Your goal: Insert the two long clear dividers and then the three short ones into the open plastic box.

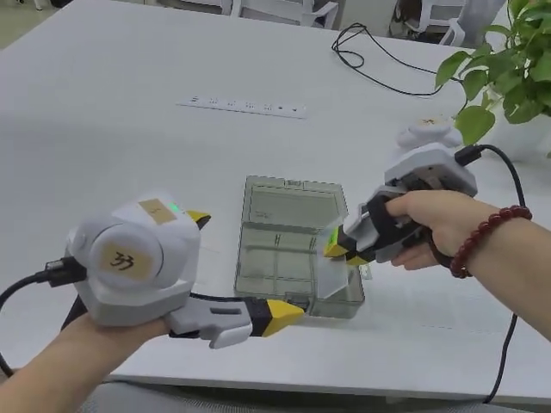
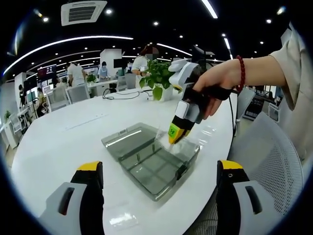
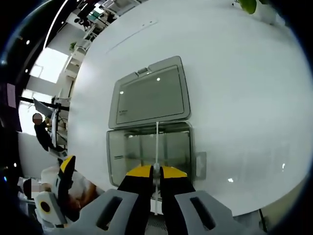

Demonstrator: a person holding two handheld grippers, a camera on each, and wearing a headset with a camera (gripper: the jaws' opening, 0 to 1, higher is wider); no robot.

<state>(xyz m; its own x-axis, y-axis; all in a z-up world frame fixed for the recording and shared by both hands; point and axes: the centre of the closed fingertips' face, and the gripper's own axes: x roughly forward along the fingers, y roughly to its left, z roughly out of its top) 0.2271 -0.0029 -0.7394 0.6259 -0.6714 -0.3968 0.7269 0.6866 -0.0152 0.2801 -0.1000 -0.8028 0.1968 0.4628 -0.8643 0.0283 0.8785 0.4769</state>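
Pinching faint, edge-on divider (image 3: 157,142) — right tool (image 3: 156,171)

The left hand-held gripper (image 1: 241,267) is cased in white, marked "33", tipped in yellow and fed by a black cable (image 1: 34,280). A dark-red beaded bracelet (image 1: 486,237) is worn on the right wrist.

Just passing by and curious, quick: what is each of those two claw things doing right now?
Left gripper: open, holding nothing.
Right gripper: shut on a clear divider at the plastic box.
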